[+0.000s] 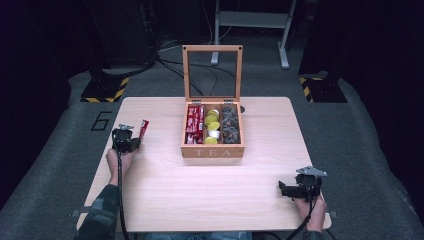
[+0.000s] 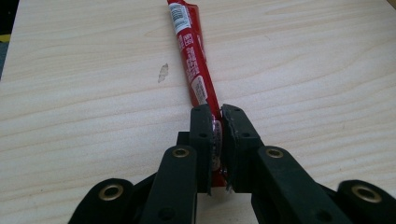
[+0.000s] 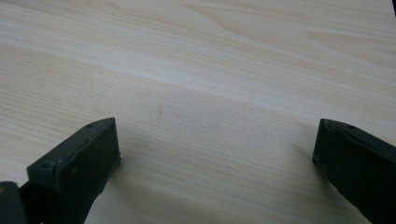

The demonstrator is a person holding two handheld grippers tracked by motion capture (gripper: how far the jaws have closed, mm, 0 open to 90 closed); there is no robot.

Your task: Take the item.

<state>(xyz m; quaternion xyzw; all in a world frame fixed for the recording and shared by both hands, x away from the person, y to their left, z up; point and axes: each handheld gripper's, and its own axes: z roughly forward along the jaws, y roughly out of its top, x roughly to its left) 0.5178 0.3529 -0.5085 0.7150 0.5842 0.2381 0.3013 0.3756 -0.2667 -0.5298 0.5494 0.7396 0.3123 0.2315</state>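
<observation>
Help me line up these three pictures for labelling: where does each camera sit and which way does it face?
High view: above the person's side, looking forward and down on the table; both forearms, left gripper, right gripper.
Left gripper view: rides that gripper, looking along fingers shut on the red stick packet.
Right gripper view: looks along open fingers at bare wood.
Shared: the packet appears in the high and left gripper views.

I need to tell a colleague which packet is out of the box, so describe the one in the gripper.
Start at the open wooden tea box mid-table, then look left to the left gripper. Shut in its jaws is a long red stick packet, lying alone on bare wood, unlike the red packets filed inside the box.
</observation>
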